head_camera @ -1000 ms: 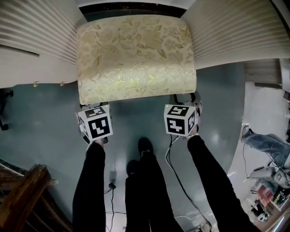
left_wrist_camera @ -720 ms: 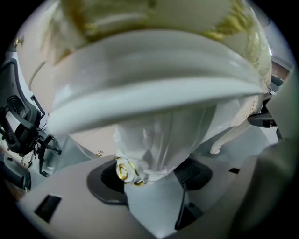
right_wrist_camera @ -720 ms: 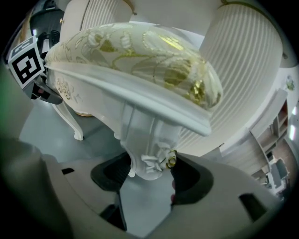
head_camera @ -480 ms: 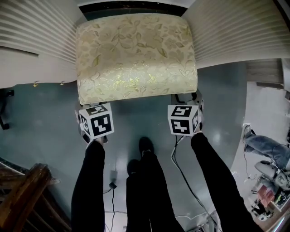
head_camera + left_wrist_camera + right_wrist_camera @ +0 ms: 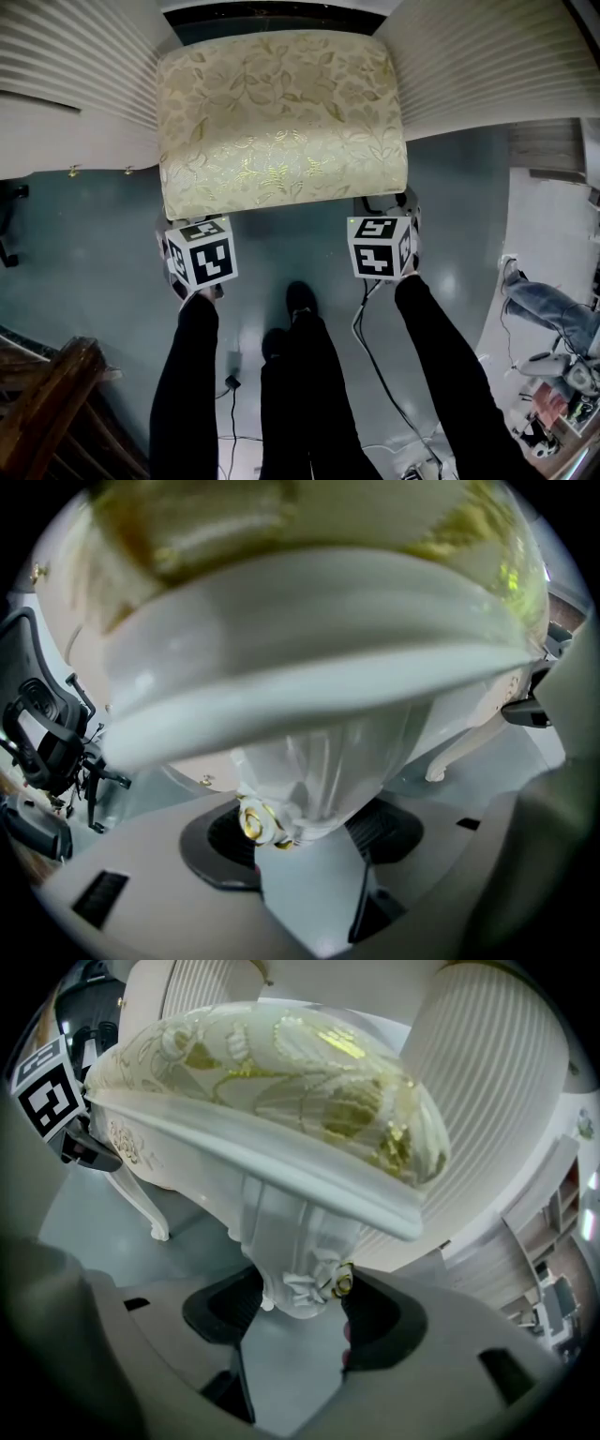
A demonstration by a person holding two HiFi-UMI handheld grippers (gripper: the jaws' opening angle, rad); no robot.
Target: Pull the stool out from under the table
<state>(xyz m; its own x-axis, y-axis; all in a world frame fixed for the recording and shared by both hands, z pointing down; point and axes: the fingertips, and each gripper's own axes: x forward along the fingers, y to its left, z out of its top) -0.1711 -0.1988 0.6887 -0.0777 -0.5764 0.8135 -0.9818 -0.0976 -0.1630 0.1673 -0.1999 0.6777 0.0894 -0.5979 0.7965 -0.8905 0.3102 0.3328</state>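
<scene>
The stool point(image 5: 281, 112) has a gold-leaf patterned cushion and white carved legs. It stands between the white fluted sides of the table point(image 5: 75, 84), its front edge toward me. My left gripper point(image 5: 192, 234) sits at the stool's front left corner. In the left gripper view, the left gripper point(image 5: 300, 832) has both dark pads against the front left leg point(image 5: 319, 780). My right gripper point(image 5: 384, 208) is at the front right corner. In the right gripper view, the right gripper point(image 5: 300, 1302) is clamped on the carved front right leg point(image 5: 286, 1241).
My dark-clad legs and shoes point(image 5: 300, 305) stand just behind the grippers on the grey-blue floor. A cable point(image 5: 375, 366) trails on the floor at the right. Dark wooden furniture point(image 5: 47, 403) fills the lower left. A black office chair point(image 5: 47, 742) stands to the left.
The right gripper has shifted slightly to the right and toward me. The left gripper and the stool have barely moved.
</scene>
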